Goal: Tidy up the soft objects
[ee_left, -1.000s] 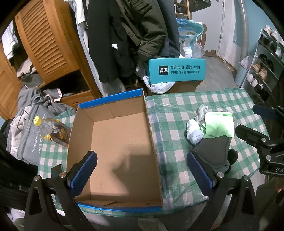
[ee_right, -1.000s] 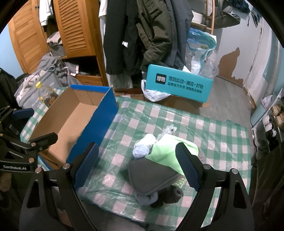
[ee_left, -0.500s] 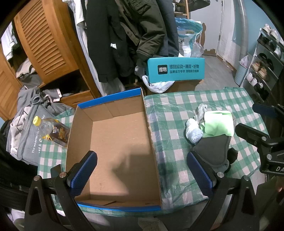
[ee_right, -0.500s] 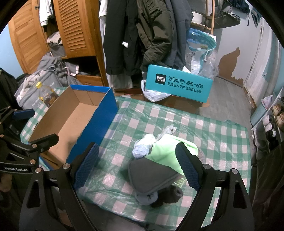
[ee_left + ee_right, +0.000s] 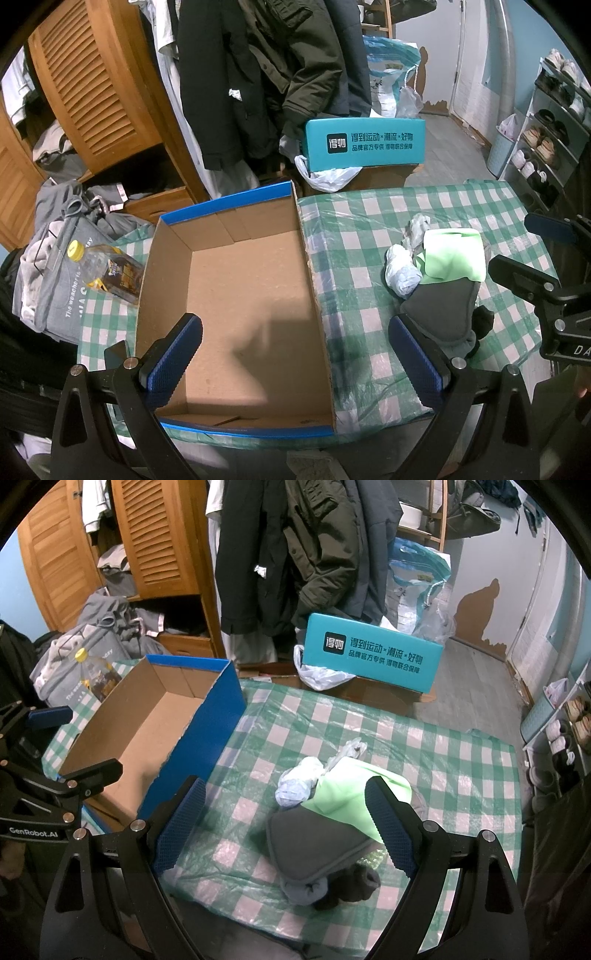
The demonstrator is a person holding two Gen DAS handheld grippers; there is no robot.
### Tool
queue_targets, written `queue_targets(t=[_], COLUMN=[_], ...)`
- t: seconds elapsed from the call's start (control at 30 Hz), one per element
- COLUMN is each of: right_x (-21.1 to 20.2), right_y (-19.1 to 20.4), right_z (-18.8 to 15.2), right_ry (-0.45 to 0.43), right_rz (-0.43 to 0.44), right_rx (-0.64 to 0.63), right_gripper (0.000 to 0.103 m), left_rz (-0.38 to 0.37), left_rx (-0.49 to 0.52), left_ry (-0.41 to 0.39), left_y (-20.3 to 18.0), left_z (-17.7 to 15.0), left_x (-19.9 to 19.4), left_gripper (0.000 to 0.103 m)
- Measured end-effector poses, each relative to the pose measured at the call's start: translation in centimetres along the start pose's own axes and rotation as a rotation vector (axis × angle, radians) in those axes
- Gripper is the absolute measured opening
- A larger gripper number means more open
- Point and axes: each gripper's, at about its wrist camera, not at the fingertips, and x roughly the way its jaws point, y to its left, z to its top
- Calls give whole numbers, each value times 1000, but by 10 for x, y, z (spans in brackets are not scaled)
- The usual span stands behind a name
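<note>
While both tools hover over the table: nothing gripped
Left gripper (image 5: pixel 295 354): spread wide, empty, lower centre of frame, over cardboard box (image 5: pixel 243 295)
Right gripper (image 5: pixel 284 823): spread wide, empty, lower centre, above soft pile
Soft pile: green cloth (image 5: pixel 354 794), grey cloth (image 5: pixel 314 842), pale bundle (image 5: pixel 297 786), touching, on checked tablecloth (image 5: pixel 443 760), right of box
Box: nothing inside, bottle (image 5: pixel 107 269) just left

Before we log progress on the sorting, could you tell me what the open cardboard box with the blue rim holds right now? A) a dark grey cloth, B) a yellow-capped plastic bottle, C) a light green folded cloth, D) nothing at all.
D: the open cardboard box with the blue rim shows only its bare brown floor, while the light green folded cloth and dark grey cloth lie on the checked tablecloth.
</note>
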Motion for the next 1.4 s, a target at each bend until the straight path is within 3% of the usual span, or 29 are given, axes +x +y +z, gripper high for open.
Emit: queue_targets(t=[0.77,0.87,1.4], right_x=[-1,3,15], right_y=[-2,-5,-59], right_z=[7,-5,-17], right_ry=[3,13,97], right_rz=[-3,-10,-20], right_rx=[-2,6,106], right_gripper=[87,87,87], left_rz=[-3,-2,-32], left_rx=[0,3,55], left_ry=[3,12,88], left_y=[-1,-3,-37], left_z=[0,-2,5], left_x=[0,2,31], left_gripper=[102,102,102])
